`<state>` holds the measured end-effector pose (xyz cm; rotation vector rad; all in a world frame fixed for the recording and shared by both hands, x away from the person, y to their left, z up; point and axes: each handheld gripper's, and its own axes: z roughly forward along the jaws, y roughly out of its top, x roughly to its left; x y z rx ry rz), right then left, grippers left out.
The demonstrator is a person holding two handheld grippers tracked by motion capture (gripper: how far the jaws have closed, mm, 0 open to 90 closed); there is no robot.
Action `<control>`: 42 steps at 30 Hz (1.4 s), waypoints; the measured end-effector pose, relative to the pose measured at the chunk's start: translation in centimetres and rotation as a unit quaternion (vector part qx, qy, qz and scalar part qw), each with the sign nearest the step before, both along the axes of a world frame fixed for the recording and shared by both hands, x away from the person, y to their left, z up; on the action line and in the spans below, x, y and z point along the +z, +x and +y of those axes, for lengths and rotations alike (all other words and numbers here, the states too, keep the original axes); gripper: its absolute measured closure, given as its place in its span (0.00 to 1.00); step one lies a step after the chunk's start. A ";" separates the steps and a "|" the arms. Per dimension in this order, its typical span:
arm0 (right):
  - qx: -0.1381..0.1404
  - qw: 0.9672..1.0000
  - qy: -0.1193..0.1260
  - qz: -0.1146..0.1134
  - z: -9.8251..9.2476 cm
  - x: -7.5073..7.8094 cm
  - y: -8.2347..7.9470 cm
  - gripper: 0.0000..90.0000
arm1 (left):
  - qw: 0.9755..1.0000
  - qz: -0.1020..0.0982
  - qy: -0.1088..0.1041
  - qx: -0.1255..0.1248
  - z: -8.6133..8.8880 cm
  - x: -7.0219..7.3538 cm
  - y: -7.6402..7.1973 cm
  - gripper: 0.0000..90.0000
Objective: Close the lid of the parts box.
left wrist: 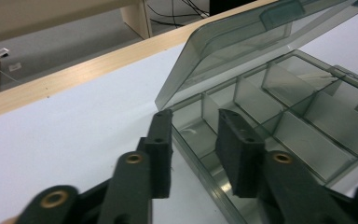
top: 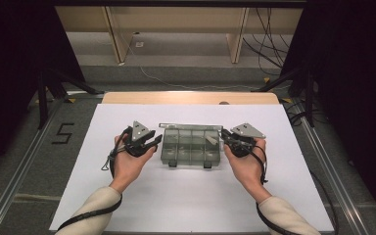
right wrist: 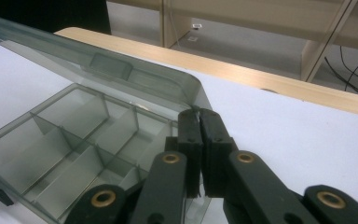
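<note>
The person's hands are flanking a clear box [top: 191, 145] lying crosswise mid-tabletop [top: 176, 200]. The left gripper [left wrist: 196, 140] is standing spread astride the box's left wall; the right gripper [right wrist: 200, 122] is pinching the right wall. Beyond, the lid [left wrist: 242, 42] is standing half raised.

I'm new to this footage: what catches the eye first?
A smoky clear compartment box sits mid-table on the white sheet, its lid raised. The right gripper is shut on the box's wall at its right end; the left gripper straddles the left wall, jaws apart.
</note>
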<state>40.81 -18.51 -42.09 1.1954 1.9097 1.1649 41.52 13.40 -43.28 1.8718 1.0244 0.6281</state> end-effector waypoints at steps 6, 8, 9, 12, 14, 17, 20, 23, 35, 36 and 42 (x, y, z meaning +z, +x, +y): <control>0.004 1.000 0.004 0.012 0.0 -0.1 -0.1 0.93 | 1.000 0.022 -0.003 -0.019 -0.1 0.2 -0.3 0.45; 0.013 1.000 0.006 0.015 -0.1 -0.1 -0.2 0.89 | 0.999 0.026 0.007 -0.026 -0.1 0.2 -0.3 0.39; 0.016 1.000 0.006 0.019 0.0 -0.1 -0.3 0.86 | 0.999 0.031 0.004 -0.030 -0.2 0.1 -0.4 0.36; 0.028 0.999 0.004 0.020 0.0 -0.1 -0.4 0.76 | 0.999 0.032 0.010 -0.038 -0.2 0.1 -0.5 0.30; 0.038 0.999 0.006 0.031 0.1 -0.1 -0.5 0.69 | 0.998 0.034 0.009 -0.043 -0.2 0.2 -0.5 0.27; 0.056 0.998 -0.007 0.032 0.1 0.0 -0.5 0.61 | 0.998 0.034 0.010 -0.047 -0.2 0.4 -0.6 0.24; 0.071 0.997 -0.005 0.041 0.1 0.0 -0.6 0.54 | 0.998 0.034 0.006 -0.050 -0.2 0.7 -0.6 0.23; 0.086 0.995 -0.016 0.038 0.2 0.0 -0.4 0.44 | 0.998 0.033 -0.007 -0.048 -0.2 0.8 -0.6 0.23; 0.135 0.989 -0.013 0.059 0.4 0.4 -0.5 0.23 | 0.998 0.022 -0.013 -0.055 -0.7 1.5 -1.0 0.24; 0.132 0.989 -0.007 0.060 0.5 0.5 -0.6 0.23 | 0.998 0.017 -0.012 -0.054 -0.7 1.6 -1.0 0.25; 0.135 0.990 -0.002 0.052 0.5 0.7 -0.4 0.25 | 0.999 0.009 -0.017 -0.048 -0.9 1.8 -1.0 0.38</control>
